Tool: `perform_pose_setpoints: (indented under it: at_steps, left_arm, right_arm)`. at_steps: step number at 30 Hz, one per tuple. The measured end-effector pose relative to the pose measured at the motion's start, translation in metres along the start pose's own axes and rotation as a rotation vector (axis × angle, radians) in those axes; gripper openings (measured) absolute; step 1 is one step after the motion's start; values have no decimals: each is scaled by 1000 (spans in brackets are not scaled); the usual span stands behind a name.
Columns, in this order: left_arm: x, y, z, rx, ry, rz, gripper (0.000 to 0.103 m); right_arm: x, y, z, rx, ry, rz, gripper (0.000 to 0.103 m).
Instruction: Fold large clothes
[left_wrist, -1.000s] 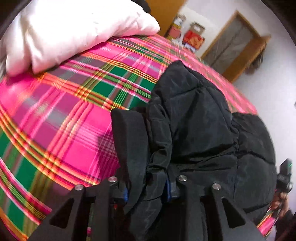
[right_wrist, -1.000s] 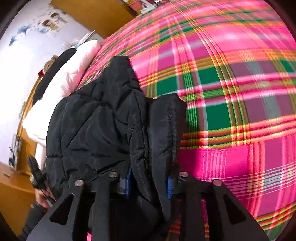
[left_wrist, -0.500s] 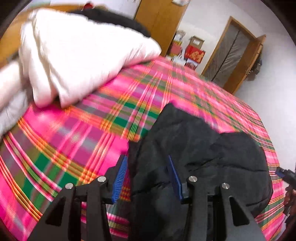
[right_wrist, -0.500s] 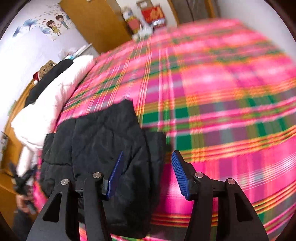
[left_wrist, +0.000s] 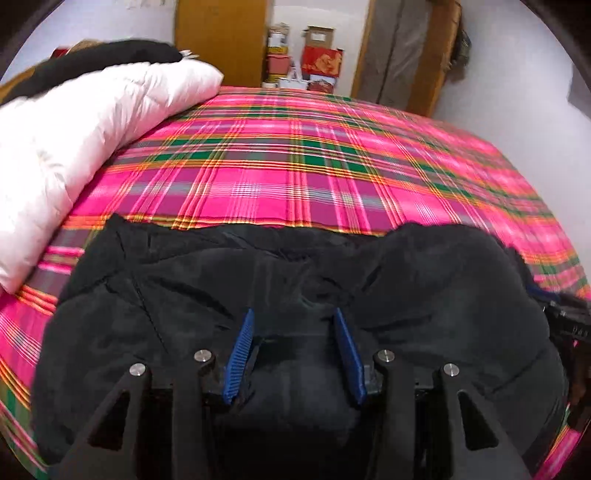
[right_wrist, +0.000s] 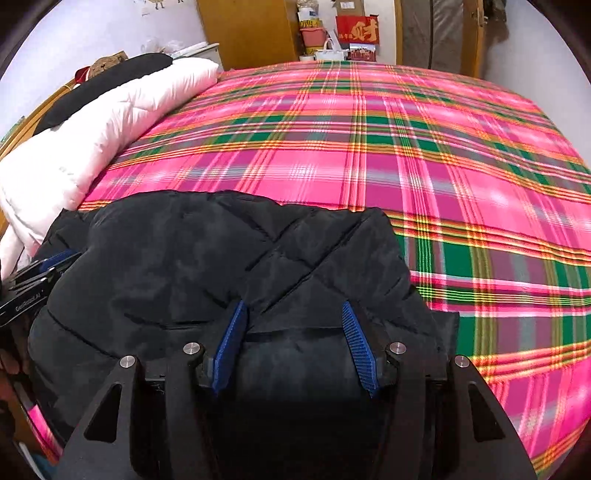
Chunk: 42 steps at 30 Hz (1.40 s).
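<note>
A black quilted jacket (left_wrist: 288, 295) lies folded in a compact bundle on the near edge of the bed; it also shows in the right wrist view (right_wrist: 221, 258). My left gripper (left_wrist: 293, 321) is open just above the jacket, its blue pads (left_wrist: 240, 350) apart with nothing between them. My right gripper (right_wrist: 293, 314) is also open and empty over the jacket's near right part. The right gripper shows at the right edge of the left wrist view (left_wrist: 569, 325), and the left gripper at the left edge of the right wrist view (right_wrist: 29, 291).
The bed has a pink, green and orange plaid cover (right_wrist: 406, 147). A white duvet (left_wrist: 74, 140) with a dark garment (right_wrist: 110, 81) on it lies along the left side. Boxes (right_wrist: 354, 33), a wooden wardrobe (left_wrist: 221, 40) and a door (left_wrist: 406, 55) stand beyond the bed.
Both grippers were shut on the jacket's fabric, then opened and let it go. They drew back toward me and the jacket settled flat in a folded bundle.
</note>
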<state>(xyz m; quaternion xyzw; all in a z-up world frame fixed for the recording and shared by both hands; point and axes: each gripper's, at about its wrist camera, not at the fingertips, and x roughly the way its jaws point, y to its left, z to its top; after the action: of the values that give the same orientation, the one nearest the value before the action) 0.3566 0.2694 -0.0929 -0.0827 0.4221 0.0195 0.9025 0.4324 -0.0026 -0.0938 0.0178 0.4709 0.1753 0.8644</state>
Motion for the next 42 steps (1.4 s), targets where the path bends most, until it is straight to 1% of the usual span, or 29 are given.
perform_pose_setpoints:
  at_steps: [2,4,7,9,12,15,19,24,29,35,42]
  left_arm:
    - [6,1,1,-2,-3,6,48]
    - [7,-2,2,2,4,16,48]
    - [-3,-6,5,1,26,29,47]
    - [-26,-11,-1,-4,20,30,47]
    - [-65,-11,-9,-7,-25,36,47]
    - [-111,-14,-24,-34,-66,52,47]
    - [-167,-24,-51,-84,-75,64,47]
    - [-229,-53,-87,-81,-85,81,48]
    - [-278,-79,-117,-59,-115,84,50]
    - [-315,-106,-146,-51,-141,73,52]
    - [-327,-124,-176,-31,-119,82,52]
  right_arm:
    - [8,-2,5,8,7,2,54]
    - [11,2,6,1,17,-13,54]
    - [-1,7,10,-13,17,-35,54]
    - [-21,7,8,-11,-11,-28,54]
    - [-60,9,-4,-3,-60,20,54]
    - [-96,20,-27,-22,-84,46,54]
    - [-140,35,-66,-29,-106,66,54]
    - [-193,46,-115,-7,-142,79,55]
    - [-237,58,-153,-41,-178,58,55]
    - [-274,68,-188,-74,-207,37,55]
    - [-289,71,-216,-63,-202,42,55]
